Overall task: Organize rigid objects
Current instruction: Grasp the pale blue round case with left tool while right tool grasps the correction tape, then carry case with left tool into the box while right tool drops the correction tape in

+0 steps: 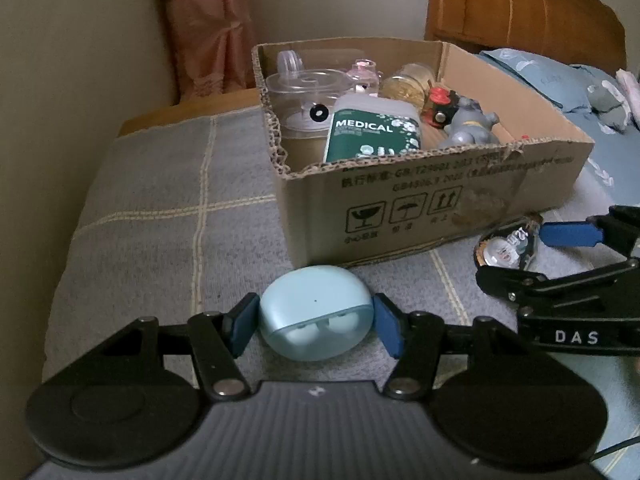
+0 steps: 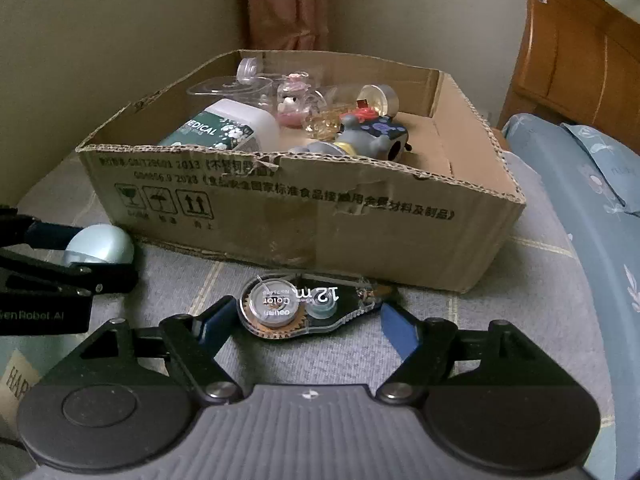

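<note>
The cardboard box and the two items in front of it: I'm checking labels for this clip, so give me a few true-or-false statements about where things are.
1. The pale blue oval earbud case sits between the fingers of the left tool. True.
2. The clear plastic correction tape dispenser lies inside the open brown cardboard box. False: it lies on the grey checked cloth in front of the box, between the fingers of the right tool.
3. The white bottle with a green MEDICAL label is in the box. True.
4. The box holds nothing else. False: a grey animal figurine and clear containers are also inside.
</note>
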Demonstrator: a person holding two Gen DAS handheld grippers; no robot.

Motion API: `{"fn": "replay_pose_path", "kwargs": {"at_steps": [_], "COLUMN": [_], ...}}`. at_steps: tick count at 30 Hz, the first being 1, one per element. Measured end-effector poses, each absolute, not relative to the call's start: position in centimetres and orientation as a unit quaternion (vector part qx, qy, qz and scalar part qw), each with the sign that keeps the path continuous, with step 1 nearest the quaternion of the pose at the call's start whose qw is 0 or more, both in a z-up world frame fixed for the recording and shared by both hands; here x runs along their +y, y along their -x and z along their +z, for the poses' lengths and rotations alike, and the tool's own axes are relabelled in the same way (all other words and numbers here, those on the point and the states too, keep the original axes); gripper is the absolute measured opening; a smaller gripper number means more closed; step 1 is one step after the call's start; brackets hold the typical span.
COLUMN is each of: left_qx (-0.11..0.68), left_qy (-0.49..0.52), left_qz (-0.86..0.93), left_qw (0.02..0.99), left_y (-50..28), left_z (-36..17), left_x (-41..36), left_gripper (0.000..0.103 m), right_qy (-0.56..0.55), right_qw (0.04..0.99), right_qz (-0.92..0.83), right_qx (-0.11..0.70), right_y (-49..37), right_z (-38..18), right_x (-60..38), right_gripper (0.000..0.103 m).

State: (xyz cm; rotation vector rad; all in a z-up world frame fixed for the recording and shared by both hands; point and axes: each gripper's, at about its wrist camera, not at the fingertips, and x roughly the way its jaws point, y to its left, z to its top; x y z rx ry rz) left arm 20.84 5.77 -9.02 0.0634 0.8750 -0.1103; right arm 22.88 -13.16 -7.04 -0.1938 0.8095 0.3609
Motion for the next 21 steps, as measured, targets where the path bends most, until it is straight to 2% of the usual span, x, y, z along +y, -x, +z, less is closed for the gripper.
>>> {"fn": "replay_pose_path", "kwargs": {"at_steps": [1,2,4,21], "left_qx": [0.424,0.423,0.423,0.426], "left_qy": [-0.032,-0.033,-0.035,-0.033], "left_qz": [-0.053,-0.053,-0.052,-0.062], "left_qw": [0.904,0.904,0.904,0.902], "left_y": [-20.8,-20.8,-20.8,-20.9], "left_z": [-9.0,-9.0,-9.0,-9.0], "left_x": [5.8,5.7,5.7,6.1], "left_gripper": [0.061,0.061,0.061,0.061], "right_qy": [0.093,0.09,0.086,0.118], "right_qw": [0.899,0.9,0.905,0.89], "right_qz": [0.172,0.166,0.159,0.247], "right_qx": [0.393,0.393,0.386,0.365], "right_y": [-23.0,-23.0,-22.8,-24.1], "right_z": [-7.0,-7.1,-7.2,-8.0], "right_x": [-13.2,-13.3,-13.6,-14.1], "right_gripper": [0.085,0.094,0.102,0.103]}}
